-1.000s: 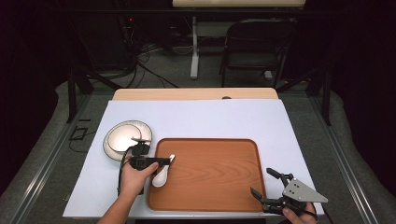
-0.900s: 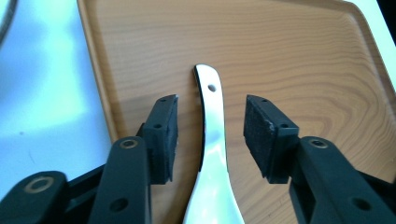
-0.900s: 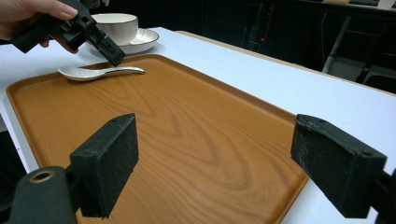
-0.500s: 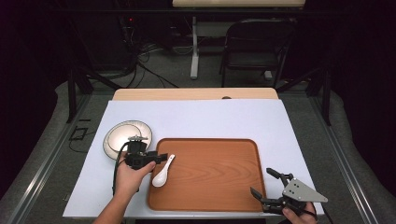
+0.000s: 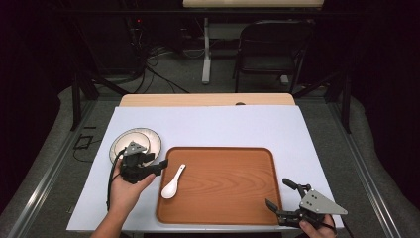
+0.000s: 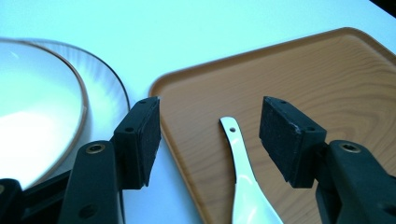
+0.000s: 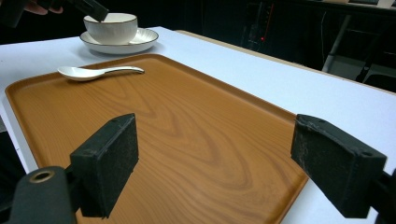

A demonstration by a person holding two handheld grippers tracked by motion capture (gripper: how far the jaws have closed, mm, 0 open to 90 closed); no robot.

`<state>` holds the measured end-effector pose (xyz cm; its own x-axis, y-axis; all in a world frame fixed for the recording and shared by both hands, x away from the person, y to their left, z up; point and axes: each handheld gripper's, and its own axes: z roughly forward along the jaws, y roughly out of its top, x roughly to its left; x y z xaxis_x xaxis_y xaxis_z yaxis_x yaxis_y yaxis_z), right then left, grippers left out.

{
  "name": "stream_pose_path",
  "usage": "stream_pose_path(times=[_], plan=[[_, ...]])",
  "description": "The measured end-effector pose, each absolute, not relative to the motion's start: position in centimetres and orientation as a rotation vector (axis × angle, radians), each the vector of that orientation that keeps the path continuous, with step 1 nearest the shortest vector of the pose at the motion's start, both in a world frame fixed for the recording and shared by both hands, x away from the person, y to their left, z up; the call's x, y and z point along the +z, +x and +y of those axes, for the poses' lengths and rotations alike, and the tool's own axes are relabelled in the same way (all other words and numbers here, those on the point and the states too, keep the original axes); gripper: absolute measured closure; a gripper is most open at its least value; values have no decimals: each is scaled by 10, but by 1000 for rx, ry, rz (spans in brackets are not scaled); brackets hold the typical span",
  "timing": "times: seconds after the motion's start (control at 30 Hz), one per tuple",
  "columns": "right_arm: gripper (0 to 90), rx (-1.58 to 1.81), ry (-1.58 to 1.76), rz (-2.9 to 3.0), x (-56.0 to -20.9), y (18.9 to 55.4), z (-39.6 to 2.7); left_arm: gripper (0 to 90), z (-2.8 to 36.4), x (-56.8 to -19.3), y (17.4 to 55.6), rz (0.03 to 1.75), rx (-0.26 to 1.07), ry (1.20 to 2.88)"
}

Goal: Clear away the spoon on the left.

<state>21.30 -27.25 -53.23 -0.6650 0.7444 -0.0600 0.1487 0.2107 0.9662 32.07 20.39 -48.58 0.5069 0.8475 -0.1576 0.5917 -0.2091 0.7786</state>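
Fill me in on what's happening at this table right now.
A person works with a two-jaw gripper in each hand. The left gripper has just been opening its jaws and holds nothing; the white spoon lies on the wooden tray, near its left edge, below the open jaws. Left of the tray, a bowl sits on a plate. The right gripper waits open at the tray's near right corner.

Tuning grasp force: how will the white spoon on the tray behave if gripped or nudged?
The spoon looks like glazed ceramic: probably stiff, slick between pads, and chippable. It lies flat on the smooth tray, so a nudge would likely slide or spin it. Its thin handle offers little to pinch.
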Motion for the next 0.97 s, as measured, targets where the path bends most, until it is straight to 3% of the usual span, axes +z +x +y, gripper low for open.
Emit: stream_pose_path(times=[0.5,0.97], plan=[[144,1478,824,1964,-532,213,-272,378,220,-495,290,1097,522,1845],[144,1477,824,1967,-533,213,-272,376,229,-515,287,1135,476,1803]])
